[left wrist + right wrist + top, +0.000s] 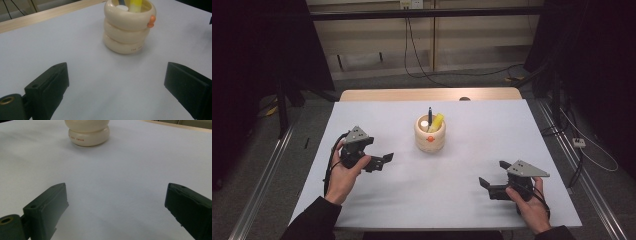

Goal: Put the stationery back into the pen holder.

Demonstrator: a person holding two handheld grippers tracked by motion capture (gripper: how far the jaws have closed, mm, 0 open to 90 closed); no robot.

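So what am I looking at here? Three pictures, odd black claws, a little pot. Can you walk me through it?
A person sits at a table covered in white, holding a hand-operated gripper in each hand. The wide picture comes from a camera above, looking down: the left gripper and the right gripper both stand open and hold nothing. The other two pictures come from small cameras riding on each gripper, so the black blocks at the bottom are that gripper's own jaws, spread apart. In the middle stands a cream pen holder shaped like stacked rings, with a black pen and a yellow marker inside. Both grippers point towards it without touching it.
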